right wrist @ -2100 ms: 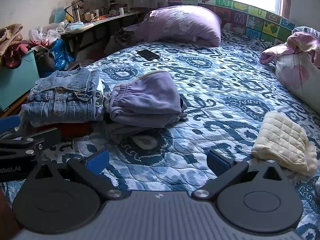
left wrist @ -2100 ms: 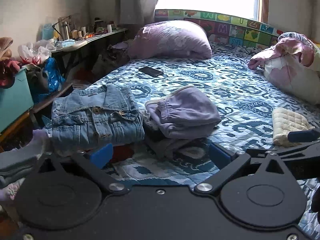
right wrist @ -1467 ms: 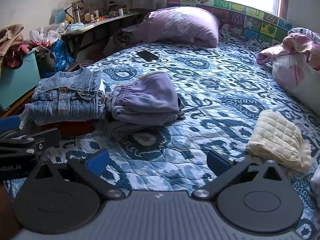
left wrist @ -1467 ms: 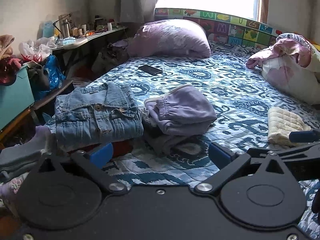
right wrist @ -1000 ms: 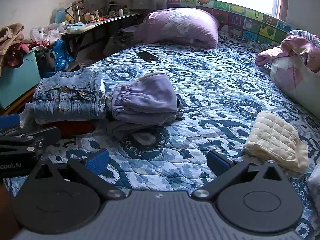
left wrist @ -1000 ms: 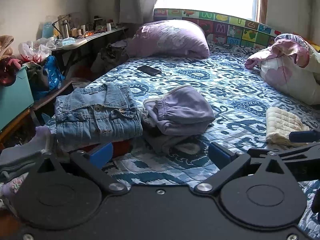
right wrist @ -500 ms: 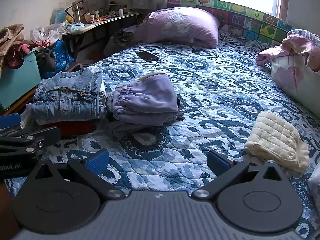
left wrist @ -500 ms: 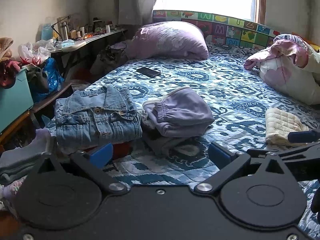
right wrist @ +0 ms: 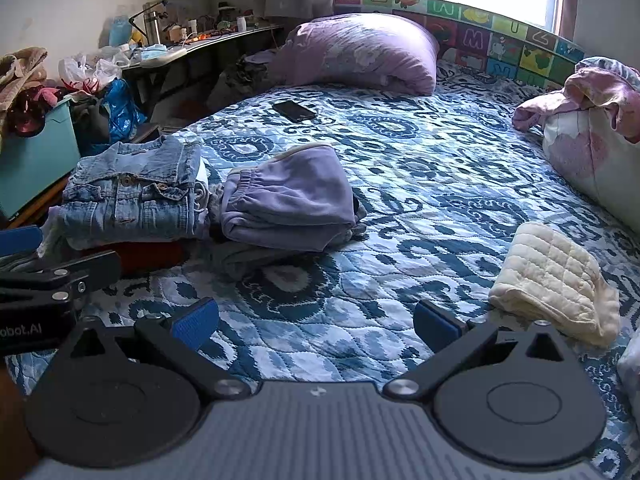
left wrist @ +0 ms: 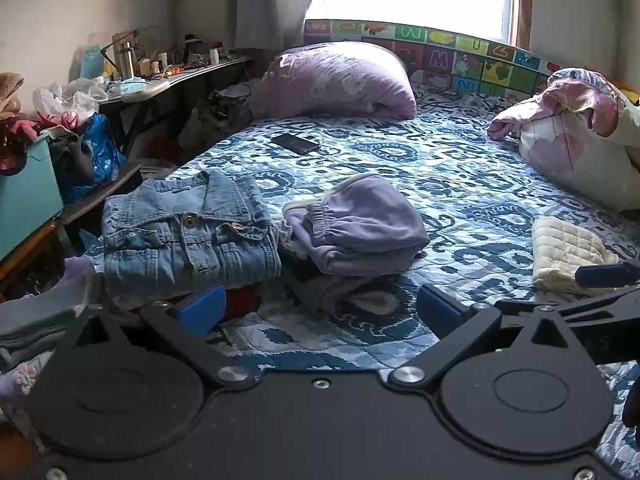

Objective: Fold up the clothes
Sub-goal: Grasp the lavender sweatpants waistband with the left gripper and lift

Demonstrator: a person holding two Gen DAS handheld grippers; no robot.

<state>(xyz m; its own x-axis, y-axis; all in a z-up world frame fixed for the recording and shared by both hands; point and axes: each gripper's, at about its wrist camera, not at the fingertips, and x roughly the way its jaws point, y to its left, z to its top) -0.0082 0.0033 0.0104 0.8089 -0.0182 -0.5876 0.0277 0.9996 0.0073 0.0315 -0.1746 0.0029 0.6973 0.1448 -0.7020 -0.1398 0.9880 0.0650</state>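
Left wrist view: left gripper [left wrist: 319, 309] jaws spread wide, nothing between the blue pads [left wrist: 202, 309], hovering over the blue patterned quilt [left wrist: 460, 168]. Readable writing: only letters on the alphabet foam mat [left wrist: 440, 58] along the window wall, "W", "M", "U" legible. Folded denim jacket [left wrist: 188, 236] sits ahead-left of the claw, on top of a red garment [left wrist: 244, 298] that peeks out below it. Folded lavender pants [left wrist: 360, 228] lie straight ahead, just beside the jacket, on a grey piece. Folded cream quilted cloth [left wrist: 564, 254] is ahead-right, well apart from the pants, just behind the right gripper's finger [left wrist: 606, 274] poking in from the right edge. Black phone [left wrist: 295, 143] further up the bed, purple pillow [left wrist: 340, 80] beyond it. Right wrist view: right gripper [right wrist: 316, 322] also wide open, holding nothing, above the quilt [right wrist: 440, 184]. Left gripper body [right wrist: 44, 292] enters at the left edge, partial print "obot.AI" readable on it. Mat letters [right wrist: 476, 36] "W", "M", "U" again. Lavender pants [right wrist: 288, 200] ahead and slightly left of the claw, denim jacket [right wrist: 132, 196] touching them on the far left, red garment [right wrist: 148, 254] under it. Cream cloth [right wrist: 556, 280] just beside the right pad [right wrist: 434, 326], ahead-right. Phone [right wrist: 294, 111] and pillow [right wrist: 360, 50] beyond.
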